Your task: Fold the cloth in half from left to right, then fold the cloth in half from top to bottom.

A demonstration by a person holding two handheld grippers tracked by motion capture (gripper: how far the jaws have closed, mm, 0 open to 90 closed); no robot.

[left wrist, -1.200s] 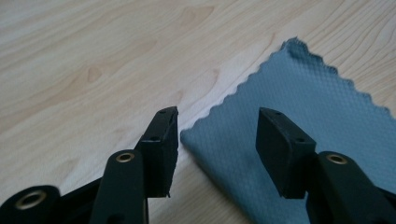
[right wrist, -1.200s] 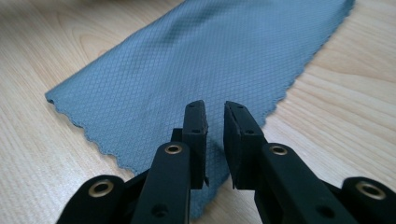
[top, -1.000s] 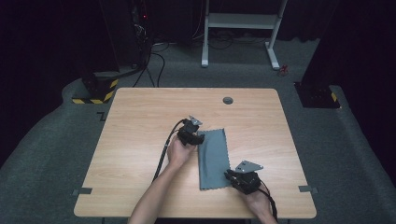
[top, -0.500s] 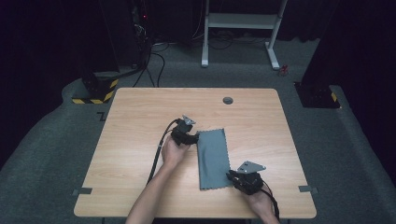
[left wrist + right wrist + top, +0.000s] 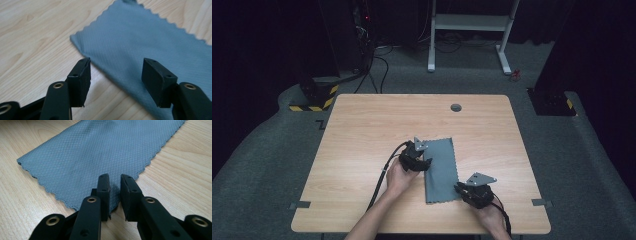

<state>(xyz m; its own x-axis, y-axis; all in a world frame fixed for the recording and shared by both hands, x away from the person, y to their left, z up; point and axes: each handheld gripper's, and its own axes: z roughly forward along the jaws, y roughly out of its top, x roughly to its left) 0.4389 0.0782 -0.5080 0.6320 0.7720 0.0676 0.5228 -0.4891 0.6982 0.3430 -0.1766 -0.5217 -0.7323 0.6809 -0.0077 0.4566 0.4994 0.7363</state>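
A: Cloth (image 5: pixel 441 169) lies flat near the middle of the table (image 5: pixel 362 130), folded into a long strip, its near end toward the person.

B: And the tongs?

A: Right gripper (image 5: pixel 115 192) is clenched on the scalloped near edge; a pinch of fabric shows between its jaws. Left gripper (image 5: pixel 116 75) is released. Its jaws have just been opening, and they stand wide over the cloth's long side with nothing pressed between them.

B: So what could spoil it from here?

A: I'd judge the right grip the weak point. It holds only a thin bit of hem, so any pull could let the edge slip free or drag the whole strip askew.

B: And the left?

A: One jaw stands over bare wood, the other over fabric. If it closes as it stands, it may catch just the top layer, or bunch the side and undo the fold.
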